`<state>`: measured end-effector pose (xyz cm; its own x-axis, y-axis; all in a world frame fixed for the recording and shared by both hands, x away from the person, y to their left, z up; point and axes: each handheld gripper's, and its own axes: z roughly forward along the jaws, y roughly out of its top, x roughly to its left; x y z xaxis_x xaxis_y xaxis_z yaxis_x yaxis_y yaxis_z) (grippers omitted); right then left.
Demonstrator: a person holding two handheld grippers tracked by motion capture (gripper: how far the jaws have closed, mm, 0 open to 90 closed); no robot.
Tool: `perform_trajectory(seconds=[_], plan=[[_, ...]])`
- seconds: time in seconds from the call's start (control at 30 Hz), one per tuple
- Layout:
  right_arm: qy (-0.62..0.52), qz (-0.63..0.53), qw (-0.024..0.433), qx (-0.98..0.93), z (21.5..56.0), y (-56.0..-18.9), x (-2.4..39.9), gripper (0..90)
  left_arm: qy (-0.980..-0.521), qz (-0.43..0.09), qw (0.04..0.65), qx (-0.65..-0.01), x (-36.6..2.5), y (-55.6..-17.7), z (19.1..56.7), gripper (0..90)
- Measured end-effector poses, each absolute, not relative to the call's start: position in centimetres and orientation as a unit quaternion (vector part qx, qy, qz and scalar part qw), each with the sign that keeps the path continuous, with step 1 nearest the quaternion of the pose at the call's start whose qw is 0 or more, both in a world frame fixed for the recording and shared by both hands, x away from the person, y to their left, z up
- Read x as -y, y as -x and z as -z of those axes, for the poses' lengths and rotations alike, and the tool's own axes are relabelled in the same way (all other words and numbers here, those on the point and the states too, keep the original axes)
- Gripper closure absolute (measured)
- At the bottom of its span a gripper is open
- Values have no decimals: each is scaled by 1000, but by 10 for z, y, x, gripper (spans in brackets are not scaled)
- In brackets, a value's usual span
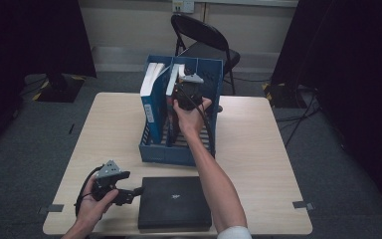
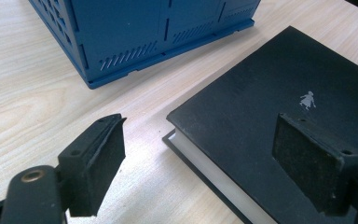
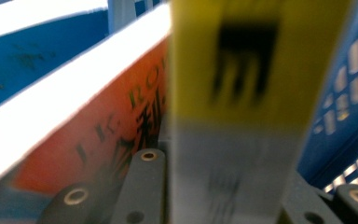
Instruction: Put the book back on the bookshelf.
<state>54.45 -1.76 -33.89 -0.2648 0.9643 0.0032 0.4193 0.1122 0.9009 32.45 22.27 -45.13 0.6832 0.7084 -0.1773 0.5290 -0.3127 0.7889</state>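
A blue slotted file rack [image 1: 179, 152] stands mid-table with upright books in it, one with a blue cover [image 1: 151, 99]. My right gripper [image 1: 186, 92] reaches down into the rack. In the right gripper view it [image 3: 223, 186] is shut on a book with a yellow and white spine [image 3: 247, 93], next to an orange-covered book [image 3: 107, 126]. A black hardcover book [image 1: 176, 201] lies flat near the front edge. My left gripper [image 1: 132, 191] is open at its left corner; in the left gripper view [image 2: 205, 140] one jaw hangs over the black cover [image 2: 261, 93] and the other over the table.
The wooden table [image 1: 278, 149] has bare surface left and right of the rack [image 2: 135, 32]. A black folding chair [image 1: 204, 40] stands behind the far edge. Dark curtains hang on both sides of the room.
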Motion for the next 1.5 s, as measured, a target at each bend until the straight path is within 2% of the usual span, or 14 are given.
perform_trajectory(seconds=[0.2,0.33,0.9,1.1,1.3,1.37,1.43,1.5], plan=[[-516,-422,319,-674,362,-544,18,734,-804,-102,443,-383,-222,-324,451,167],[-514,-422,323,-673,363,-543,17,729,-804,-95,443,-386,-222,-325,452,171],[-470,-452,293,-699,377,-501,31,584,-807,-96,439,-383,-218,-324,452,170],[-452,-464,267,-713,381,-492,40,510,-806,-96,439,-385,-219,-324,453,170],[-452,-453,250,-727,388,-490,42,503,-808,-96,436,-384,-218,-324,453,171],[-456,-449,253,-726,389,-492,41,537,-808,-97,437,-382,-217,-323,452,171],[-458,-441,263,-726,389,-493,39,649,-809,-96,436,-382,-216,-323,453,171],[-467,-435,270,-721,388,-494,39,708,-810,-97,436,-381,-217,-324,453,171]])
